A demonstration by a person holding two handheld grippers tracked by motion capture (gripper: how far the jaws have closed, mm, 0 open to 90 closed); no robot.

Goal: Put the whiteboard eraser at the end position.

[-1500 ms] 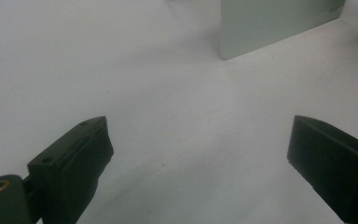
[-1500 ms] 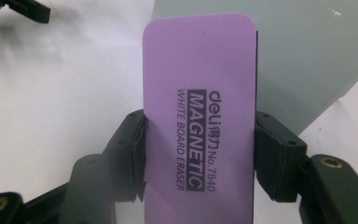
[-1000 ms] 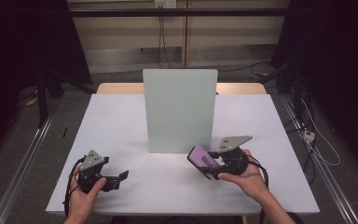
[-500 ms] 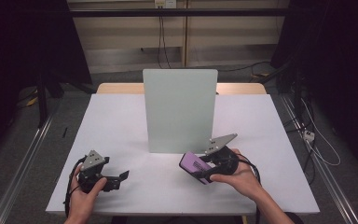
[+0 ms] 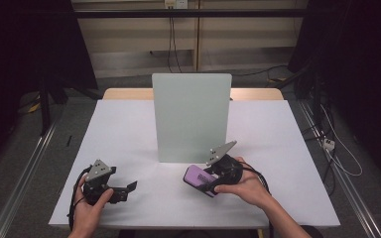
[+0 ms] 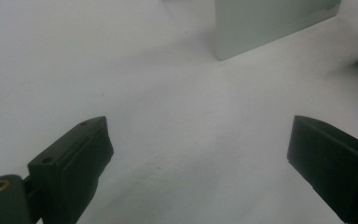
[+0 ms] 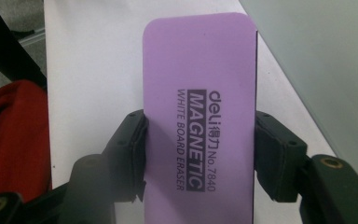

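Right claw (image 5: 206, 181) shifted left, gripping eraser (image 5: 198, 179).

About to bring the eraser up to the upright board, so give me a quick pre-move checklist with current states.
1. Grip on the purple whiteboard eraser: ok. The right gripper has a jaw pressed on each long edge.
2. Eraser square in the jaws: ok. In the right gripper view it sits centred and straight, label side facing the camera.
3. Felt side condition: cannot tell, that face is hidden.
4. Upright white board: ok. It stands vertical at mid-table, with the eraser just in front of its lower right corner, not visibly touching.
5. Left gripper: ok. Jaws open and empty, low over the white table, apart from the board.
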